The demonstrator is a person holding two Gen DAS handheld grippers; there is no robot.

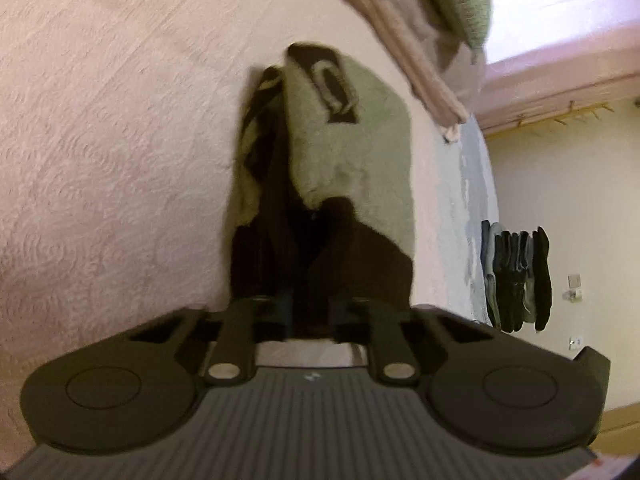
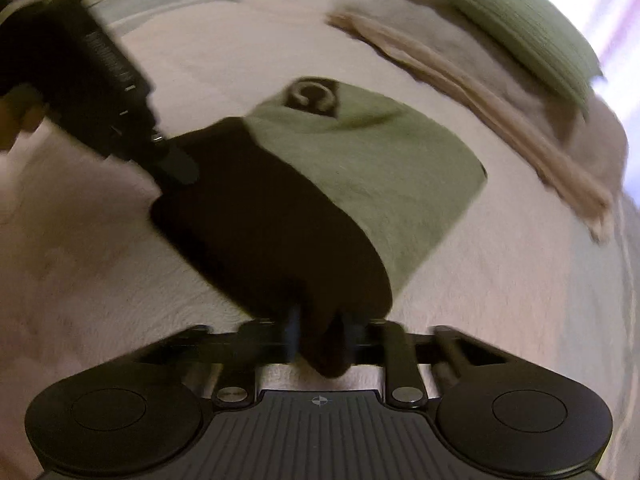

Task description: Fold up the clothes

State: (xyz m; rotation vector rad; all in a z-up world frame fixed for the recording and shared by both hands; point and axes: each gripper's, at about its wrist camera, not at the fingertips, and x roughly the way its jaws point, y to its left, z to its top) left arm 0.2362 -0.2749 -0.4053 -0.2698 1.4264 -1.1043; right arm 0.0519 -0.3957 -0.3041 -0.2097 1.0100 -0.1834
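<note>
A green and black garment [image 1: 352,148] with a dark logo patch lies on the pale quilted bed [image 1: 120,140]. Its black end bunches up between the fingers of my left gripper [image 1: 306,292], which is shut on the cloth. In the right wrist view the same garment [image 2: 380,168] spreads out flat, green half far, black half near. My right gripper [image 2: 320,332] is shut on the near black edge, a fold of it pinched between the pads. The left gripper [image 2: 176,168] reaches in from the upper left and grips the black end's far corner.
A folded beige blanket [image 2: 480,92] with a green ribbed cushion [image 2: 516,28] on it lies beyond the garment. The bed's edge [image 1: 476,200] runs down the right, with dark clothes [image 1: 516,276] hanging by the wall past it. A hand [image 2: 16,120] shows at the left.
</note>
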